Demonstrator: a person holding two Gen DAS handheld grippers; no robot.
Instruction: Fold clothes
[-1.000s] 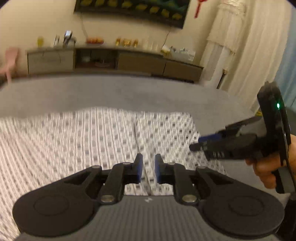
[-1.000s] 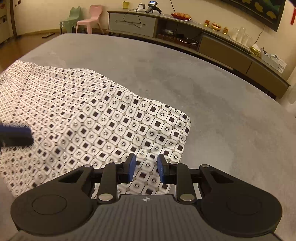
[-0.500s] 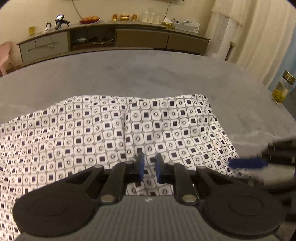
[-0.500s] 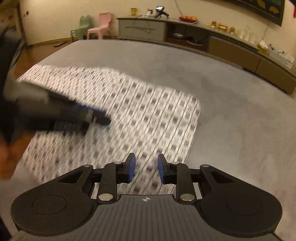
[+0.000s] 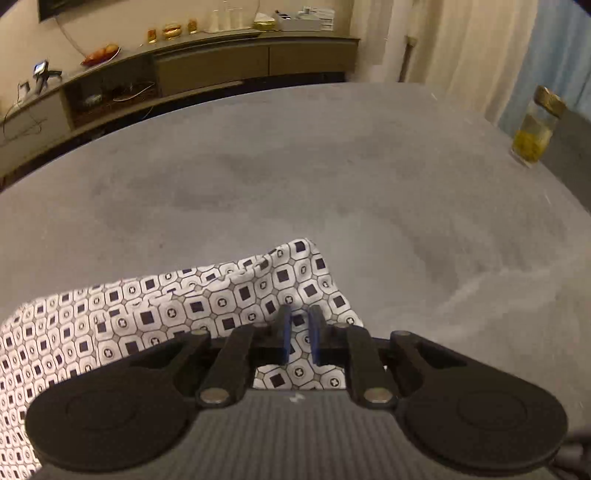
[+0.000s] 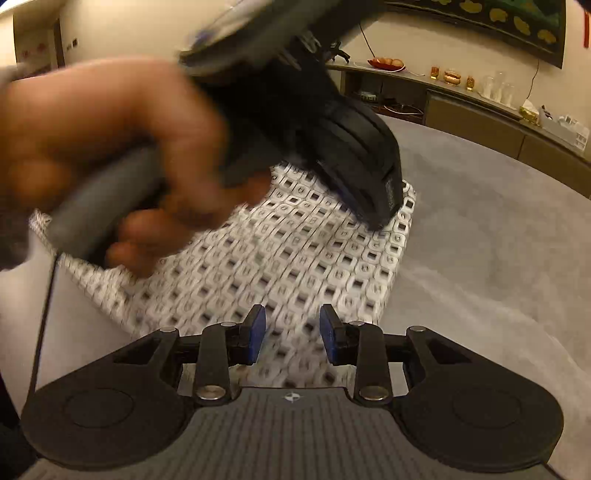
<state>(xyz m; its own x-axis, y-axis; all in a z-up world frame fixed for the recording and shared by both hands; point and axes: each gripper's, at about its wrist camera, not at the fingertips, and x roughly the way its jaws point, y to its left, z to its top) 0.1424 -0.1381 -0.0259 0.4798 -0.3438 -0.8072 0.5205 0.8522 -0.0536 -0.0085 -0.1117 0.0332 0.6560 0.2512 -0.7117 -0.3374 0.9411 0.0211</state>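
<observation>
a grey surface point(image 5: 332, 177) carries the white garment point(image 6: 295, 258) patterned with dark squares, folded with a straight right edge. left gripper point(image 5: 298, 334) fingers nearly together above its corner; right gripper point(image 6: 291, 334) fingers apart, just opening, nothing between.

This is a home living room, warmly lit. A long, low grey-brown media sideboard point(image 5: 207, 70) runs along the cream wall, carrying a shallow red dish of fruit point(image 6: 386, 63), a row of clear drinking glasses point(image 6: 498, 88), small amber jars point(image 5: 171, 31) and a white tissue box point(image 5: 306, 20), with loose cables in its open shelf. Pale floor-length curtains point(image 5: 461, 48) hang at one side, a dark framed picture with yellow shapes point(image 6: 509, 26) is mounted above the sideboard, and a broad grey fabric-covered surface point(image 5: 332, 177) fills the foreground, with a gold-lidded glass jar of yellowish contents point(image 5: 535, 127) at its edge.
</observation>
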